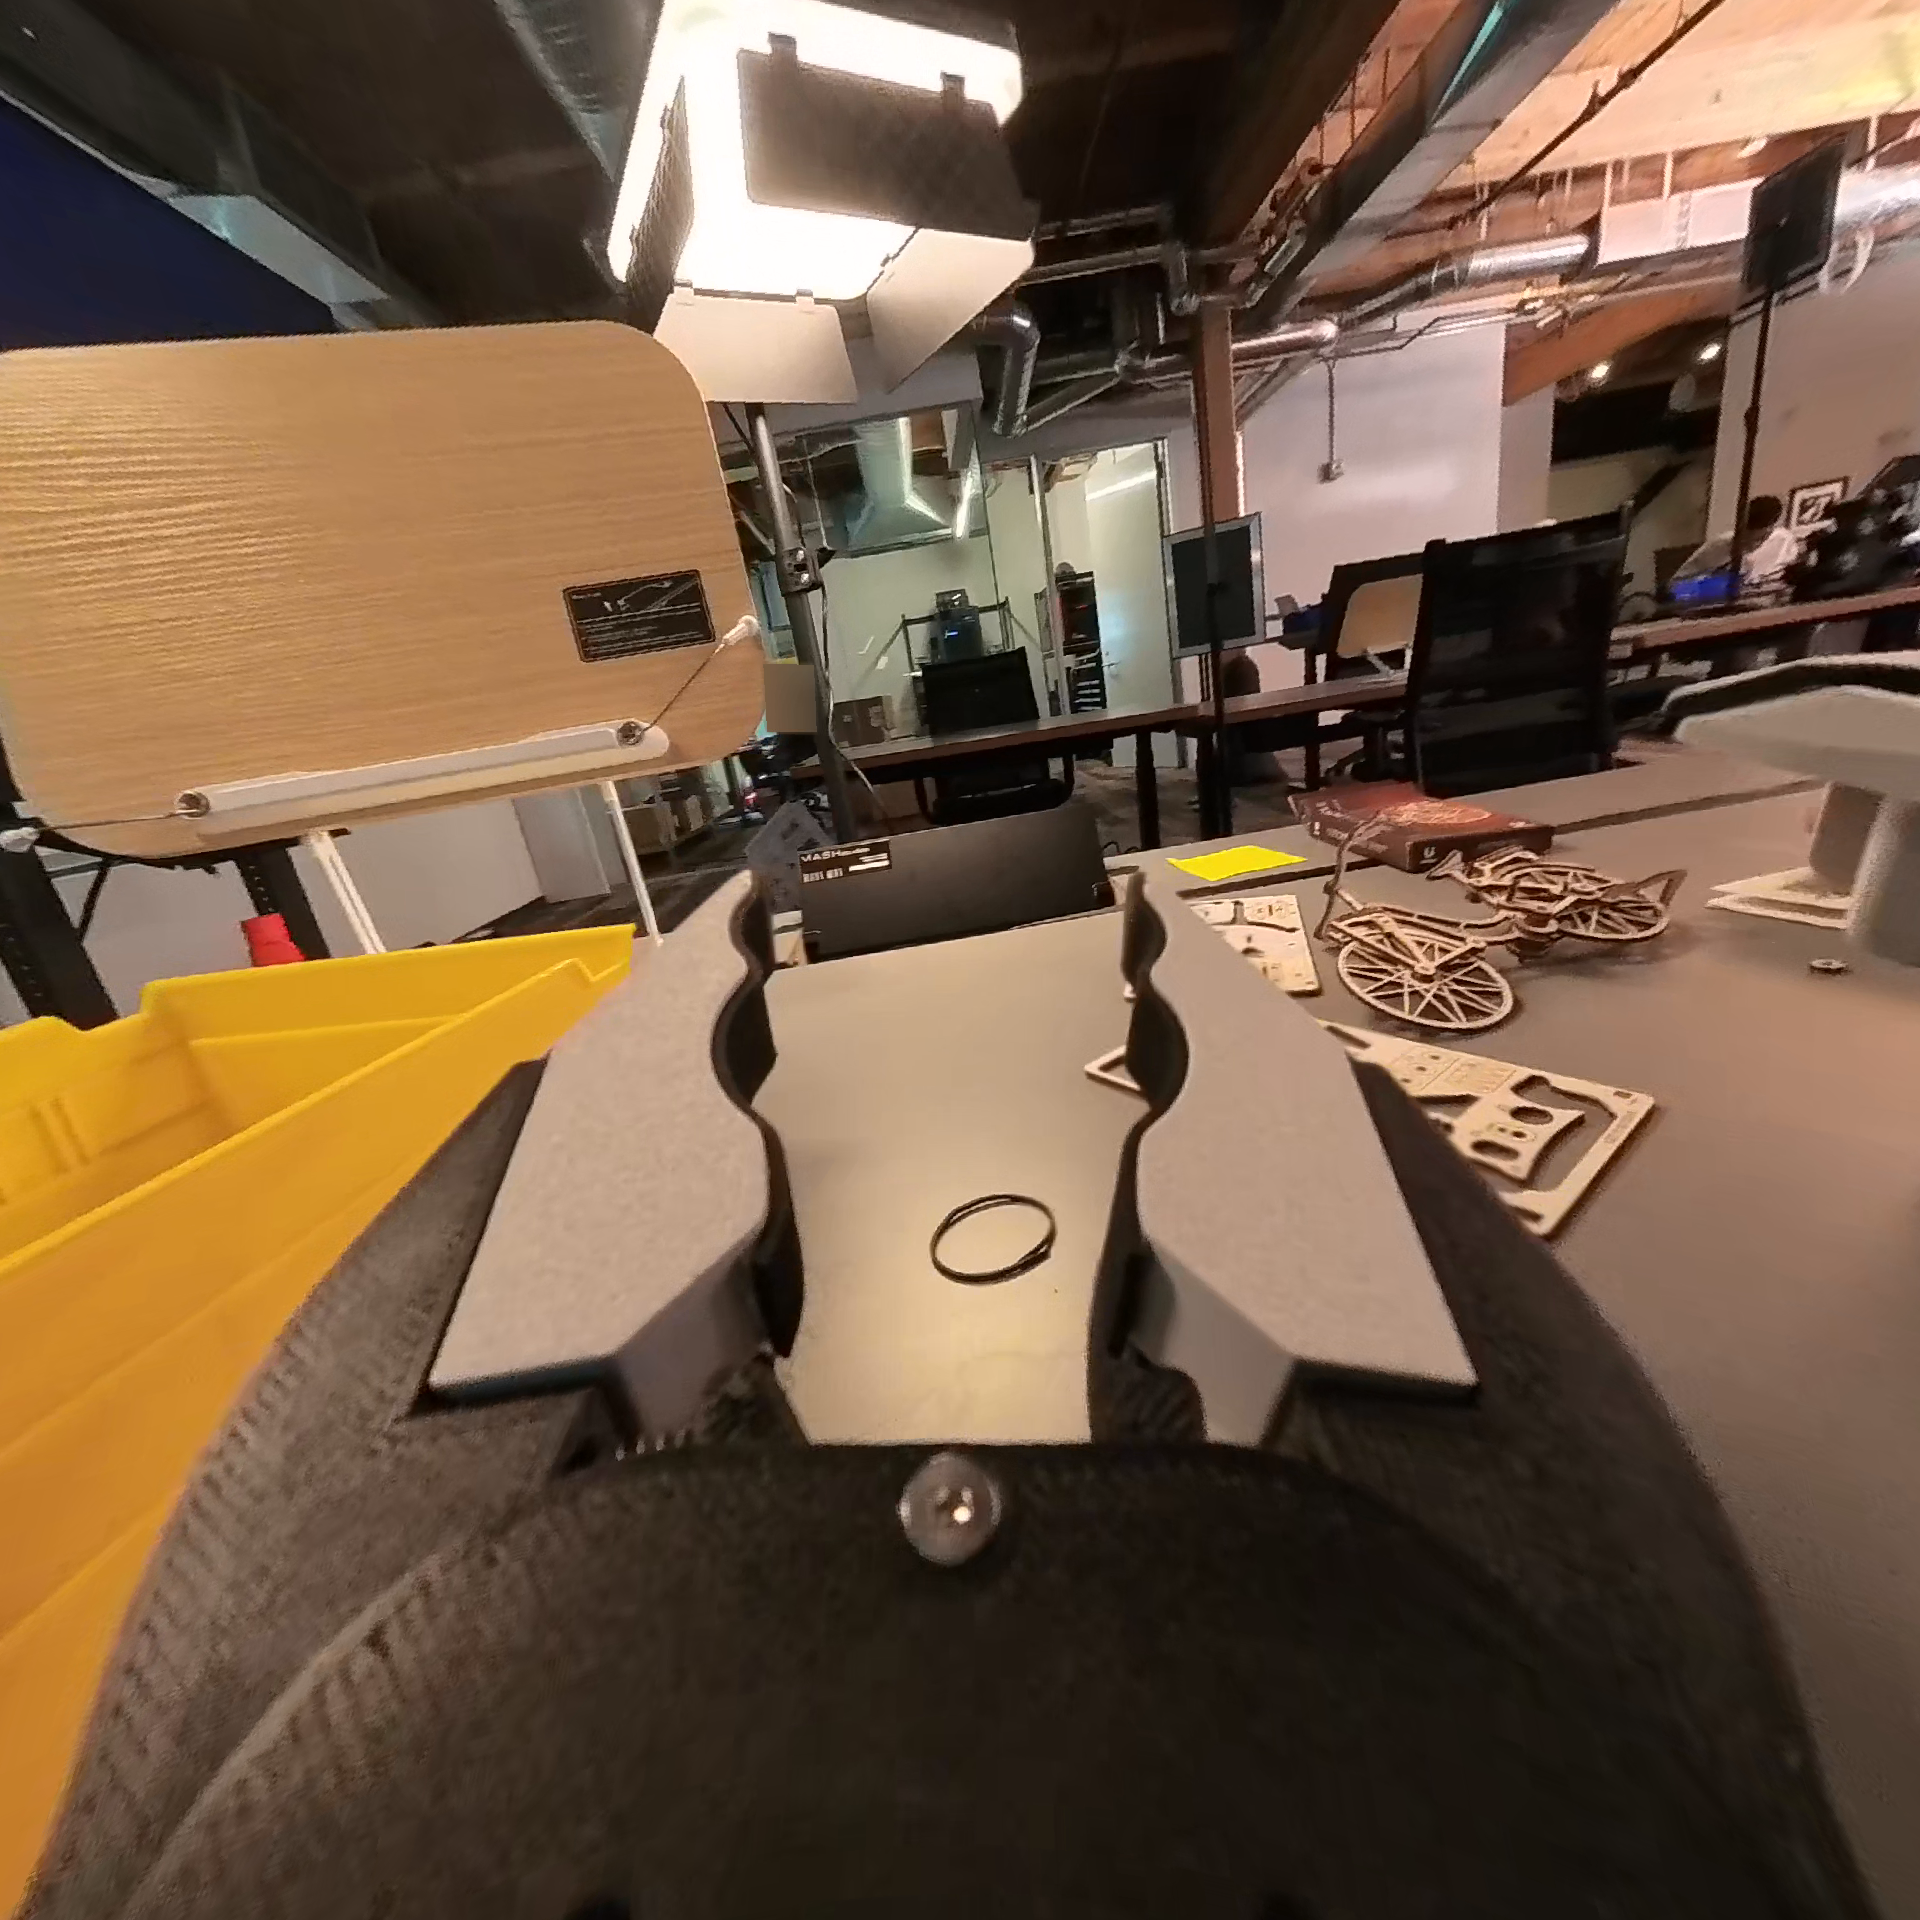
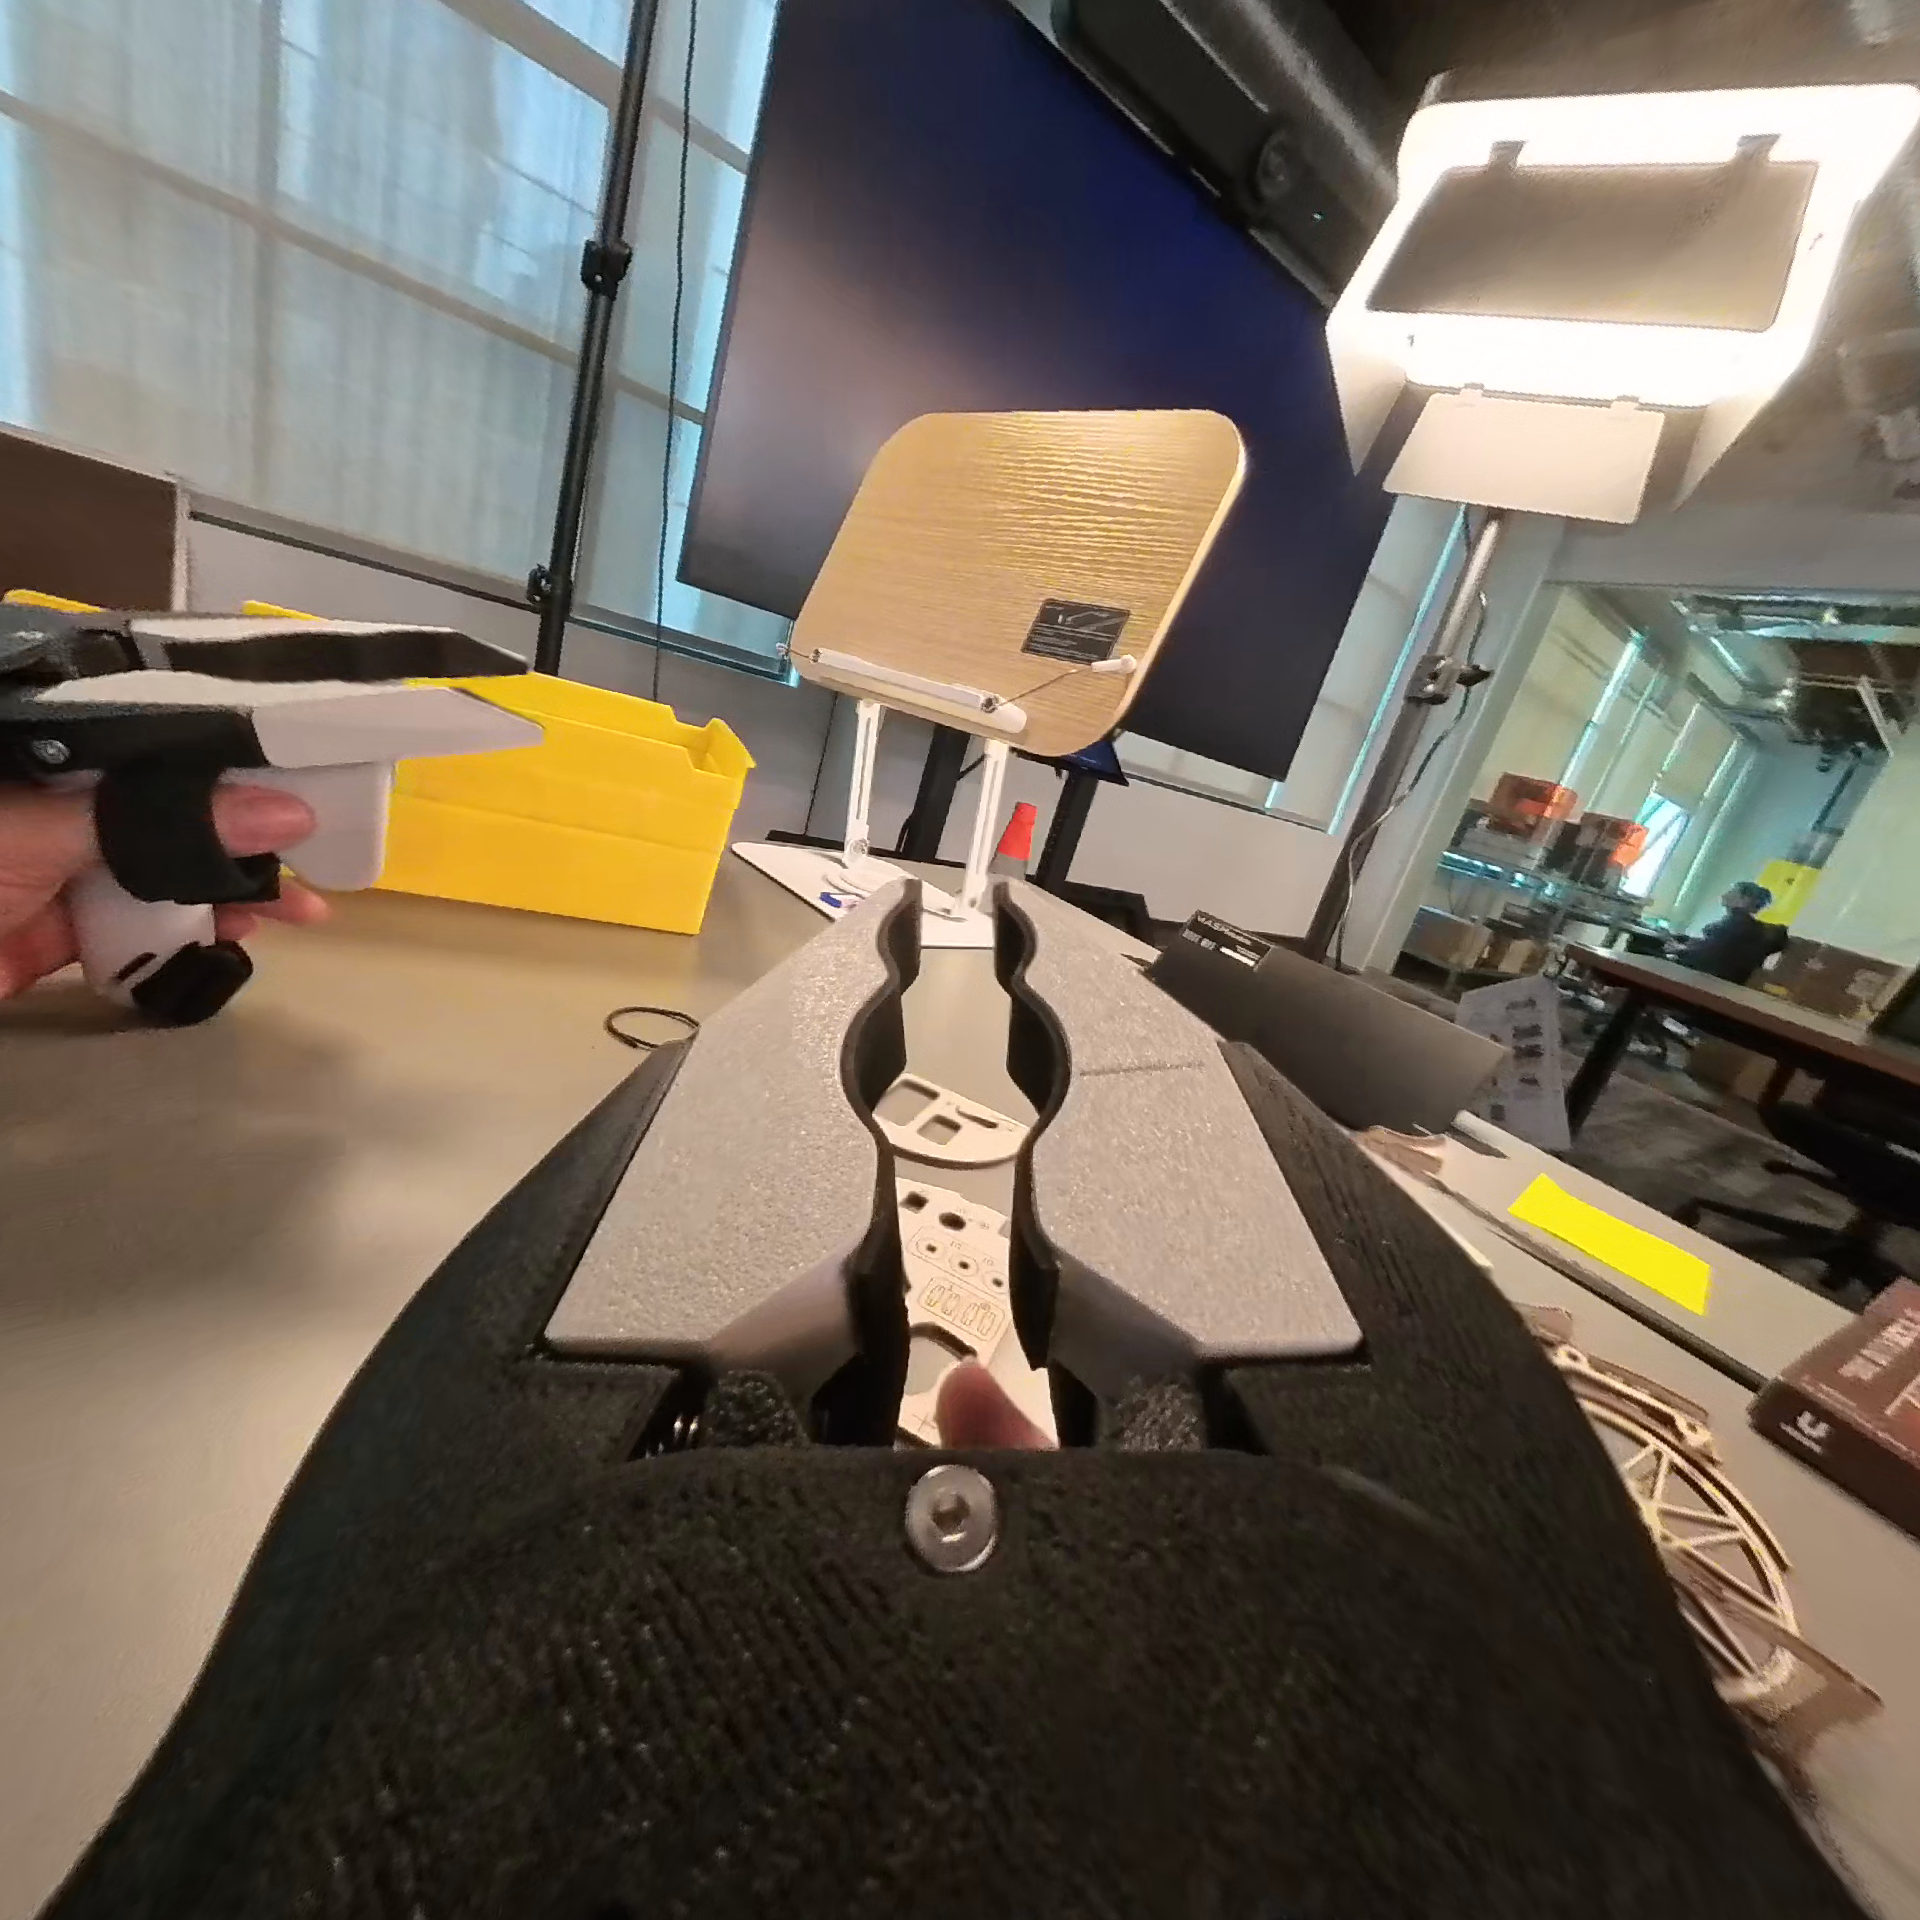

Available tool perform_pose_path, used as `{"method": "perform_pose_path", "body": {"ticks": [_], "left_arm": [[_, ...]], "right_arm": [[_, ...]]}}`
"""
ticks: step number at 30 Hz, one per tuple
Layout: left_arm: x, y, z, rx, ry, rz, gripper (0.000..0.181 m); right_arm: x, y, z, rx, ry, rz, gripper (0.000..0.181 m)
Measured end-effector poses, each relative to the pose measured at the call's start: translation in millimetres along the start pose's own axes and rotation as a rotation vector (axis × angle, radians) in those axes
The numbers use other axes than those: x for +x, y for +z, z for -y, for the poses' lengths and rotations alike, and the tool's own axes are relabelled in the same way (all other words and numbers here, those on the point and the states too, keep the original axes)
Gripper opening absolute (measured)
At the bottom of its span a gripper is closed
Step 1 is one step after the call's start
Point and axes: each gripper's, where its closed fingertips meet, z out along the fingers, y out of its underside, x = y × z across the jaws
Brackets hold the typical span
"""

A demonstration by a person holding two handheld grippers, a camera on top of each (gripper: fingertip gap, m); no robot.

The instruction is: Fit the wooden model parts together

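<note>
Left hand-held gripper (image 1: 940, 930): fingers wide apart, nothing between them, held low over the tabletop (image 1: 1714, 1195).
Right hand-held gripper (image 2: 956, 914): fingers parted by a narrow gap, clamped on nothing, poised over a punched wooden part sheet (image 2: 940, 1127).
Between the left fingers: thin black rubber ring (image 1: 992, 1238) lying flat on the grey surface.
Wooden model parts: assembled bicycle model (image 1: 1423, 961) lying on its side, right of the left hand-held gripper; second latticed model (image 1: 1558, 899) just behind it; flat part sheets (image 1: 1507, 1117) near both.
Tabletop, further out: yellow bins (image 1: 208, 1122) at the left edge, yellow note (image 1: 1234, 862), dark red box (image 1: 1423, 821), black box (image 1: 956, 883), wood-grain book stand (image 1: 353, 582) on white legs.
Room: softbox lamp (image 1: 831, 156) overhead, exposed ducts and beams, long desks, black chair (image 1: 1517, 665), person seated far off.
Left wrist view only: whole bicycle model, ring framed by the fingers.
Right wrist view only: left hand-held gripper from the side in a hand (image 2: 42, 904), large dark screen (image 2: 987, 291), frosted windows, part sheet beneath the fingers, a fingertip at the gripper's base; bicycle wheel only partly seen at the right edge.
</note>
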Motion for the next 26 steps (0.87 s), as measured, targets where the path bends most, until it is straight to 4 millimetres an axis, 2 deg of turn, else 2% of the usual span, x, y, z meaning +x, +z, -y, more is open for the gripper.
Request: {"method": "perform_pose_path", "body": {"ticks": [1,10,18,26], "left_arm": [[-1.0,0.0,-0.4,-0.003,0.006,0.008,0.066],[-11.1,-3.5,2.5,0.023,-0.044,0.039,0.064],[-4.3,-2.2,1.4,0.014,-0.016,0.007,0.059],[-5.6,-2.3,1.5,0.014,-0.02,0.013,0.058]], "right_arm": [[1.5,-0.4,-0.1,0.0,0.011,-0.004,0.012],[-3.5,-0.1,-0.9,-0.011,0.012,0.017,0.011],[-10.0,1.4,-1.3,-0.015,-0.001,0.046,0.011],[-12.3,1.6,-1.2,-0.015,-0.008,0.057,0.011]]}}
